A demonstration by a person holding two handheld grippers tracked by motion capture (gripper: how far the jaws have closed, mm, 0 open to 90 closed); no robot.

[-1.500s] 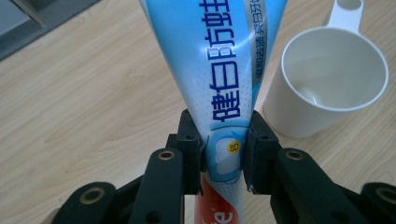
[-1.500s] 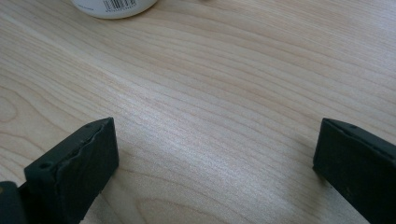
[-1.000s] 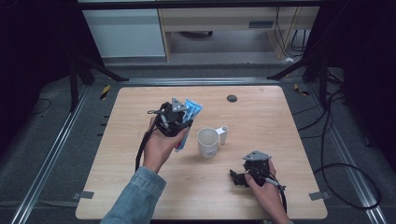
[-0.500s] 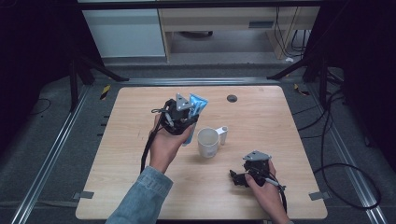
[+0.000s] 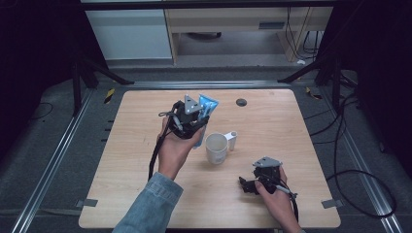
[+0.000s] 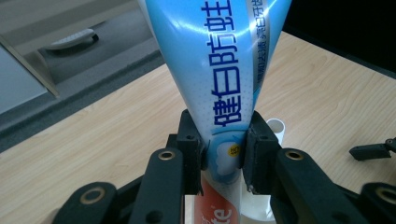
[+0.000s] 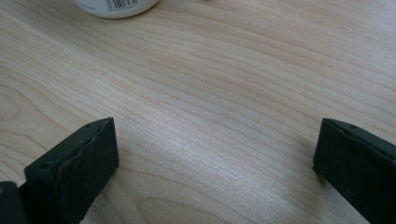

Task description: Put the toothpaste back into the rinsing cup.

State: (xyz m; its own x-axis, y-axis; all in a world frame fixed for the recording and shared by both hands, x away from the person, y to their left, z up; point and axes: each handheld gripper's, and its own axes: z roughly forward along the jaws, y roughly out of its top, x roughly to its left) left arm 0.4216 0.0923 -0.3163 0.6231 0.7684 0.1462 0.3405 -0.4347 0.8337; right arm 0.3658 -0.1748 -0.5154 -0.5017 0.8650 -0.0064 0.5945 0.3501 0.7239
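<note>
since the earlier high view, the left gripper [image 5: 194, 119] has carried the blue and white soft plastic toothpaste tube [image 5: 204, 109] a little further from the person and nearer the white ceramic mug [image 5: 216, 148], while the right gripper [image 5: 252, 184] has not shifted.

the tube sits clamped between the left gripper's two black jaws, pinched at its lower body where the blue print gives way to a red band; its flat crimped end fans out above the pads [image 6: 191, 144] in the left gripper view. it looks light, and the wall is soft and glossy, so it probably dents under pressure and could slide if gripped on the wide flat end. the fuller, rounder part near the cap seems the firmer place to take hold, and that is about where the jaws press now.

the left hand [image 5: 175, 148] holds its gripper raised above the light wooden table [image 5: 136, 160], pointing away from the person, with the mug just beyond and below its jaws. the right gripper rests low near the table's near edge, well apart from the tube, jaws spread wide with bare wood between them.
</note>
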